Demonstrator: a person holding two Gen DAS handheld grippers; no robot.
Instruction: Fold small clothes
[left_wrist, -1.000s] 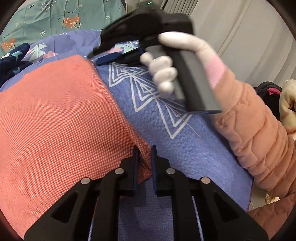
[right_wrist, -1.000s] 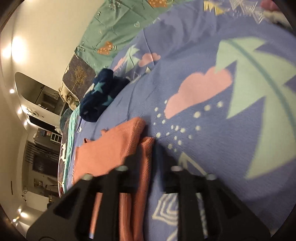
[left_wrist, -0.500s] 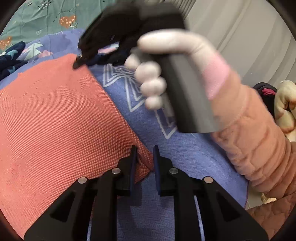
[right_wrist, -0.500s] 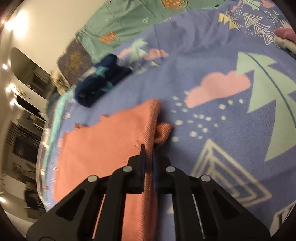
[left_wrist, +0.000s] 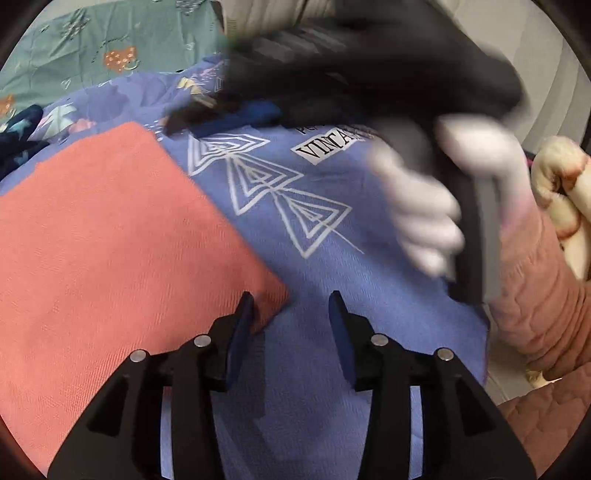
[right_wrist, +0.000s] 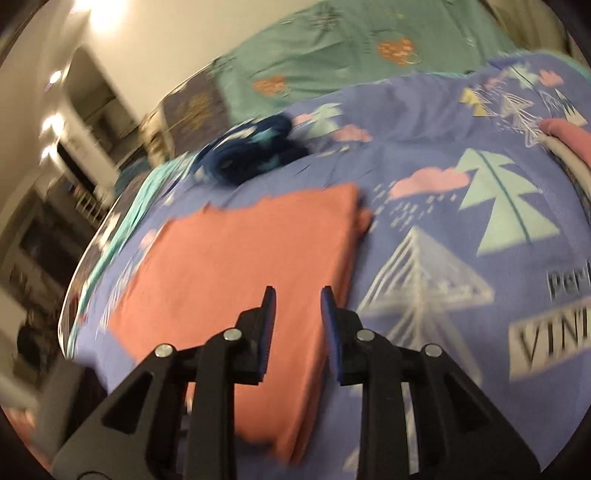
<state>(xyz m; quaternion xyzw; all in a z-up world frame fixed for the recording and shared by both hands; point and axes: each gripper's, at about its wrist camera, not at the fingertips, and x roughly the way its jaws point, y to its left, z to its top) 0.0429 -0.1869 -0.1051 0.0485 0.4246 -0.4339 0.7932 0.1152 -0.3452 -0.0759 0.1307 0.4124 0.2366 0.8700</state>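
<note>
Left claw (left_wrist: 291, 314): jaws opening, pads apart, pitched down. Left pad (left_wrist: 245, 310) sits just at the corner of the orange cloth (left_wrist: 110, 240), nothing pinched between the pads.

Right claw (right_wrist: 295, 306): jaws opening, narrow gap, pitched down, nothing clamped. In the left wrist view it shows as a motion-blurred black body (left_wrist: 369, 74) across the top, tips (left_wrist: 192, 118) pointing left. The person's white-gloved right hand (left_wrist: 436, 206) wraps its handle, fingers curled round the front, thumb over the back. Pink quilted sleeve (left_wrist: 528, 280) runs down to the lower right edge.

Left hand out of view.
</note>
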